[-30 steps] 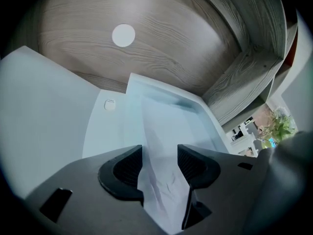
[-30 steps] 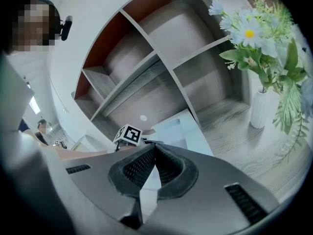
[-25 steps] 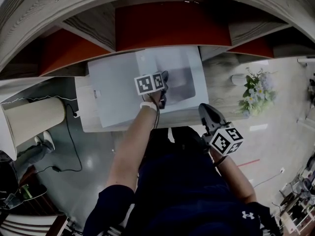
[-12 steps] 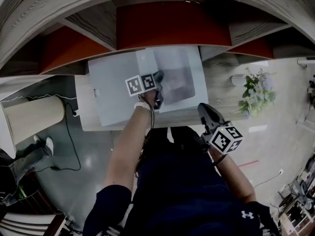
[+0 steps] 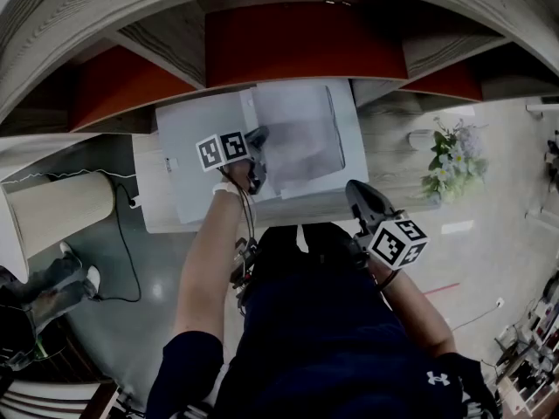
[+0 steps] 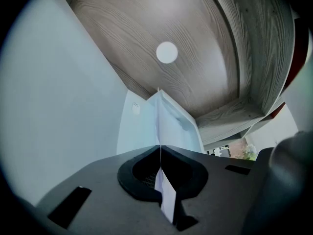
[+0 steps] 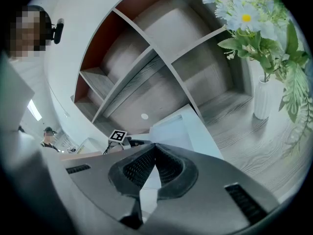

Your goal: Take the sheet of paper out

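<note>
Far left in the head view, a cream cylindrical object stands on the floor beside the wooden desk, with a black cable trailing past it.

A white printer sits on the desk, below a shelf unit with red back panels. In the left gripper view the printer body fills the left side of the frame.

Left gripper: positioned over the printer, just left of the output tray, marker cube facing up. Jaw state: clenched on the sheet of paper. The left gripper view shows the jaw tips pressed together with the sheet pinched edge-on between them. The sheet rises from the tips toward the wooden shelf underside, and a short strip of it shows behind the tips.

Sheet position: raised above the printer tray and blurred in the head view, with its left edge in the left gripper.

Right gripper: held at the desk's front edge, apart from the printer, marker cube toward the person. Jaw state: clenched, tips meeting, with nothing between them.

Far right, a white vase of flowers stands on the desk, well apart from the printer. The right gripper view shows the vase at the right.
</note>
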{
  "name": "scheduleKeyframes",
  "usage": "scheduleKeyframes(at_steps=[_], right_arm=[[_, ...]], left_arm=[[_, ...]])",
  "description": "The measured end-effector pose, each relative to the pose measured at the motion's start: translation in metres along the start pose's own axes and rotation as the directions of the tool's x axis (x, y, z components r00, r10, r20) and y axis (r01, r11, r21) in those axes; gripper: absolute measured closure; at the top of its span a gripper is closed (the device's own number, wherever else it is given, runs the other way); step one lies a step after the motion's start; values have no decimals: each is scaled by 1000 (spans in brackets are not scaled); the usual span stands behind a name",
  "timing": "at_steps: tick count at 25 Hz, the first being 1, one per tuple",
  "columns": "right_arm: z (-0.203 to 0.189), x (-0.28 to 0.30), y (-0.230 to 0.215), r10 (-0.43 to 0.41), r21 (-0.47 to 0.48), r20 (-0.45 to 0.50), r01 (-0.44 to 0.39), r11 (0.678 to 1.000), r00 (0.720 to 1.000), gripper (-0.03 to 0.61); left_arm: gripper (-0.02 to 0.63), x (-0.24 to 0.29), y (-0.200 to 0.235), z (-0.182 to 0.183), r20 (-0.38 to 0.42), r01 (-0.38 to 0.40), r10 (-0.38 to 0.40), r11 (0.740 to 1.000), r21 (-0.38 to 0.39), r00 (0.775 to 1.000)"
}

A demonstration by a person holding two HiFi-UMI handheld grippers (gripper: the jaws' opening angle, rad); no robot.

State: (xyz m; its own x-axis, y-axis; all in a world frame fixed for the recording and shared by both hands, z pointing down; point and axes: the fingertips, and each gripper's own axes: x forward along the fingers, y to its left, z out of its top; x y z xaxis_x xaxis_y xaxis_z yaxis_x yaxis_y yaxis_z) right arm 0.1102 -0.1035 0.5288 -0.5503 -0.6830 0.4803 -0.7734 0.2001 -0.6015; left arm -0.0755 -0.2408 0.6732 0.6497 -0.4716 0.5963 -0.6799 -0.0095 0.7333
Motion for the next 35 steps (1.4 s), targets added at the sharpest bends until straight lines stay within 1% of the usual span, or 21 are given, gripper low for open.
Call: scheduleKeyframes(at_steps=[11, 21, 27, 31, 35], right_arm=[[-2, 4, 11, 10, -11, -7, -10, 1000, 1000, 574], [-5, 8, 20, 21, -31, -21, -22, 999, 1000, 574], [-4, 13, 30, 42, -45, -26, -43, 998, 999, 574], [-4, 15, 33, 47, -54, -31, -49, 997, 998, 574], [-3, 16, 35, 51, -56, -29, -53, 997, 998, 574]], left_arm=[[600, -30, 20, 4, 18, -17, 17, 1000, -8, 1000], [600, -56, 32, 11, 52, -23, 24, 999, -29, 998], [600, -75, 36, 16, 74, -24, 26, 999, -27, 997], [600, -89, 39, 20, 98, -38, 40, 999, -27, 994], [600, -101, 37, 24, 115, -43, 44, 999, -13, 992]])
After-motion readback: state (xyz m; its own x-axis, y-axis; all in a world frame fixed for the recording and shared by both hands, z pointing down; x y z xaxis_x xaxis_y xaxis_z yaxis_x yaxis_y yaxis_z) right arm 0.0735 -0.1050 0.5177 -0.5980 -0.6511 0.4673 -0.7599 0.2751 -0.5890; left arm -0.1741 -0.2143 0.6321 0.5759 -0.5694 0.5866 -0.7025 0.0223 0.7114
